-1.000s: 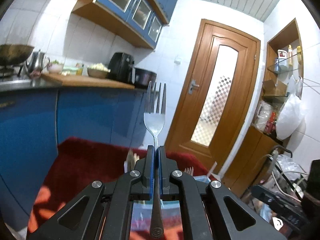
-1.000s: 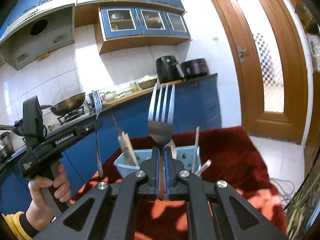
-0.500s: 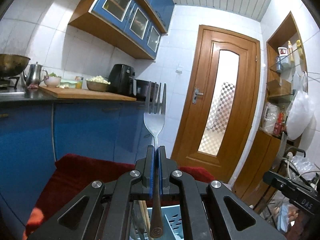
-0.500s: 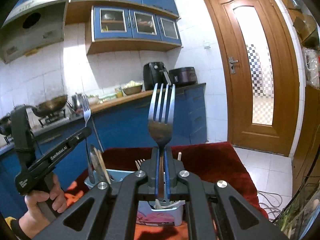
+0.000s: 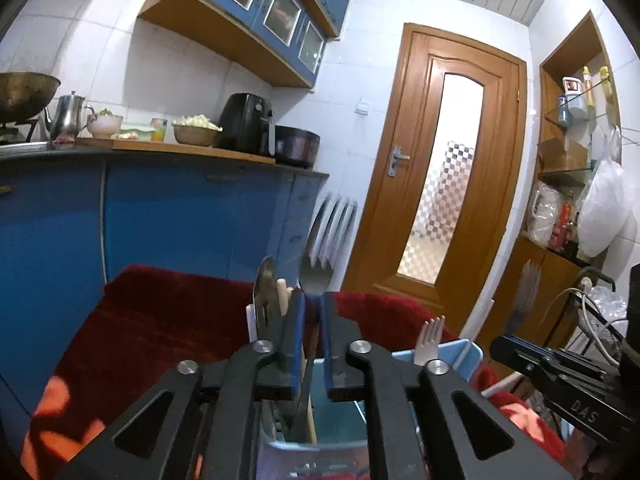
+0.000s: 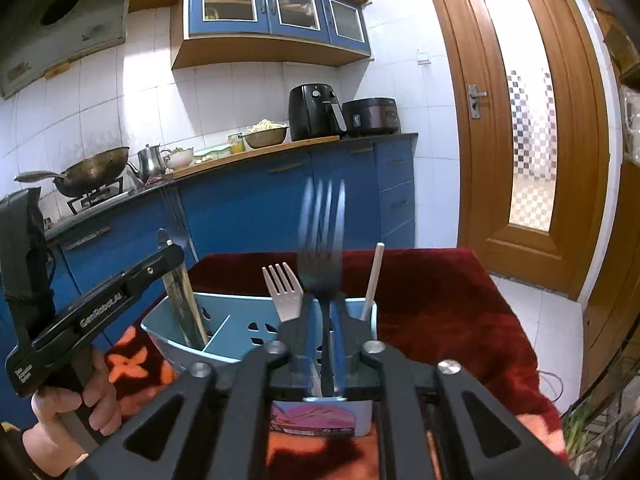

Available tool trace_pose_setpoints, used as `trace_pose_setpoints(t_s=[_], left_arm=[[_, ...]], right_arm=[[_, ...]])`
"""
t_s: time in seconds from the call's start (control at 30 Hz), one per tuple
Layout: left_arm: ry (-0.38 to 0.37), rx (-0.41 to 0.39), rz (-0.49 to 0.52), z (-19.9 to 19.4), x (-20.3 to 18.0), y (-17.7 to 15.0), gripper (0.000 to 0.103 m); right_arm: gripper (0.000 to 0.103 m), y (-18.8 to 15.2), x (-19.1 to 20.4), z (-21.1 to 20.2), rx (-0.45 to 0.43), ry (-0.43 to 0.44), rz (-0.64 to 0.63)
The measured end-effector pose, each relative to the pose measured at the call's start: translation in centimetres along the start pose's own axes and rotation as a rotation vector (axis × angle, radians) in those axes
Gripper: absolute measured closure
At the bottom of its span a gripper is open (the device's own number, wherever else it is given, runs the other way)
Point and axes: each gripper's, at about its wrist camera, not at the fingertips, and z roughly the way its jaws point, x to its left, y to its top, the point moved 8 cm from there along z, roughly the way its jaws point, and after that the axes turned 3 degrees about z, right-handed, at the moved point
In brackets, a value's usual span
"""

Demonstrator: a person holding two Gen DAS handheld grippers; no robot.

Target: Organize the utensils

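My left gripper (image 5: 313,308) hovers over a light-blue utensil caddy (image 5: 460,354). Its jaws are opening. A metal fork (image 5: 316,276) stands tilted and blurred between them, with a gap beside the pads, its handle reaching down into the caddy. My right gripper (image 6: 323,308) is above the same caddy (image 6: 240,320), jaws also opening. A second metal fork (image 6: 322,248) is blurred and loose between them, tines up. A hand holds the left gripper (image 6: 170,246) at the caddy's left compartment.
The caddy holds a white plastic fork (image 6: 284,292), a white stick (image 6: 372,280) and wooden utensils (image 6: 184,304). It sits on a red patterned cloth (image 6: 432,292). Blue cabinets with a wok (image 6: 96,168) stand behind, and a wooden door (image 6: 520,120) is at the right.
Both pairs of jaws have parted from their tight grip. Each fork has slipped lower and blurs with motion. Both grippers have sunk closer to the caddy.
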Motion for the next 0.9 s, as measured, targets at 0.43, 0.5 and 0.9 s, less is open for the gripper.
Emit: trace_pose_setpoints(t_s=[0.43,0.5,0.9], left_arm=[[0.041,0.044,0.026,-5.6,-0.6,0.2,0.075],[0.05,0.057,0.029,-6.5,-0.8,0.1,0.075],[0.079,0.102,0.022,-12.9,-1.1,-1.7,0.07]], right_arm=[[0.08,0.9,1.5,-5.7,-0.072,0.048,0.013],[0.079,0.8,1.8,-6.5,-0.068,0.054,0.019],[0.067,-1.8,3.4,-11.7,-0.068,0.084,0.051]])
